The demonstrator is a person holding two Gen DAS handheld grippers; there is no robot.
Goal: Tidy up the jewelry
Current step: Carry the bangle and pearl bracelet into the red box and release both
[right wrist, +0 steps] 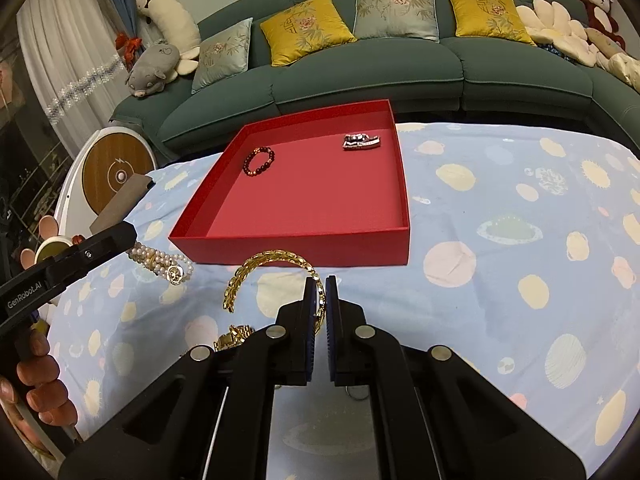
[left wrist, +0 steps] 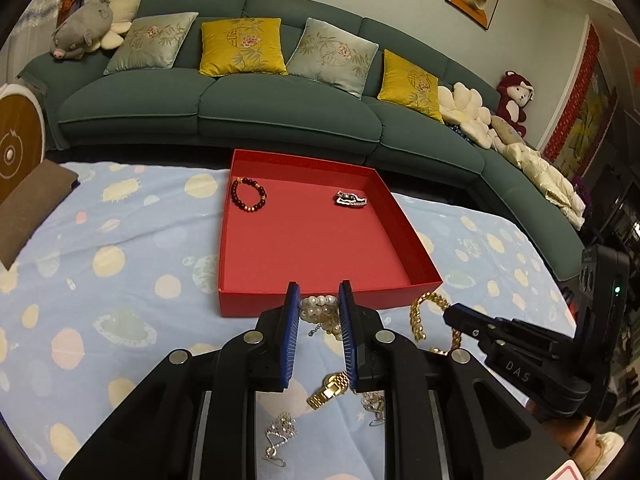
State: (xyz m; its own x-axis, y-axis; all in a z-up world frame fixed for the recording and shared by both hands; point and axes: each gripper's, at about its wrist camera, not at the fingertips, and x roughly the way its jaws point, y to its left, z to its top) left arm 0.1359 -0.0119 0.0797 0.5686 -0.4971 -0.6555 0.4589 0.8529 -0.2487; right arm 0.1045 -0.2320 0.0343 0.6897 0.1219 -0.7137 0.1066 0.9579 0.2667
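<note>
1. Two hand-held grippers over a blue planet-print cloth (left wrist: 120, 264), a green sofa (left wrist: 280, 116) behind.
2. Far left in the right wrist view: fingers of a person's hand (right wrist: 36, 392) wrapped round the handle of the left hand-held gripper (left wrist: 319, 298).
3. Left hand-held gripper clenched on a pearl bracelet (left wrist: 320, 310), pearls bunched between the blue pads, just in front of the near wall of the red box (left wrist: 256, 302); seen from the right wrist, strands trailing from the tip.
4. Below it on the cloth: a silver chain (left wrist: 280, 432), loosely heaped.
5. Inside the red box, far left corner: a dark bead bracelet (left wrist: 248, 195), flat on the floor of the box.
6. Inside too, toward the far right wall: a silver piece (left wrist: 351, 199), well apart from the beads; kind too small to tell.
7. Near the left hand-held gripper's right finger: a gold watch (left wrist: 328, 390) lying on the cloth.
8. Right hand-held gripper (right wrist: 320, 286) pinched tight on a gold chain bracelet (right wrist: 276, 258), links caught between the pads, the loop arching out ahead toward the box's near wall, outside it.
</note>
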